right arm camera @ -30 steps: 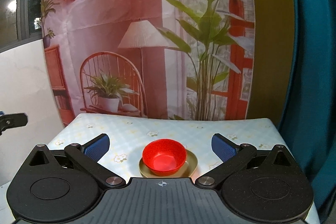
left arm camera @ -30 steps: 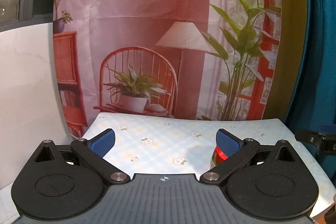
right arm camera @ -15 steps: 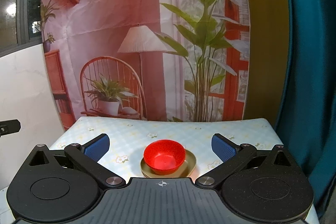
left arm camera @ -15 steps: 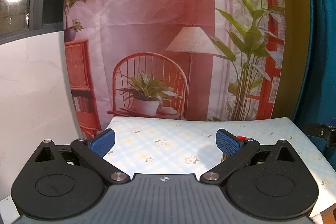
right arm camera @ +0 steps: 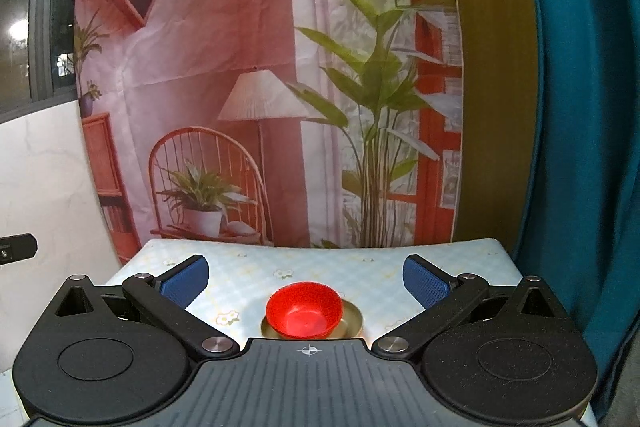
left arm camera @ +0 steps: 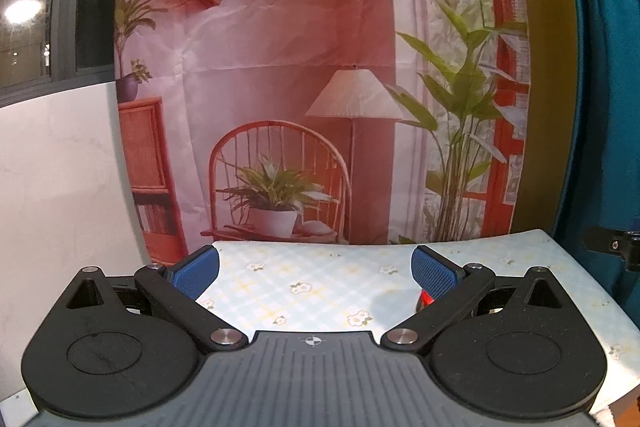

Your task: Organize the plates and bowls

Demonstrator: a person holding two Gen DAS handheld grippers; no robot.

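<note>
A red bowl [right arm camera: 305,310] sits upright on a gold plate [right arm camera: 354,323] on the flowered tablecloth [right arm camera: 360,267], straight ahead of my right gripper [right arm camera: 306,277]. The right gripper is open and empty, held back from and above the bowl. In the left wrist view only a red sliver of the bowl [left arm camera: 425,297] shows behind the right finger. My left gripper [left arm camera: 316,269] is open and empty, to the left of the bowl.
A printed backdrop [right arm camera: 280,87] hangs behind the table. A teal curtain [right arm camera: 580,107] hangs at the right. A white wall [left arm camera: 60,187] is at the left. The other gripper's tip shows at each frame edge [left arm camera: 616,247].
Both grippers have pulled back and tilted up. The bowl and plate sit lower in the right view; in the left view the bowl is more hidden behind the finger.
</note>
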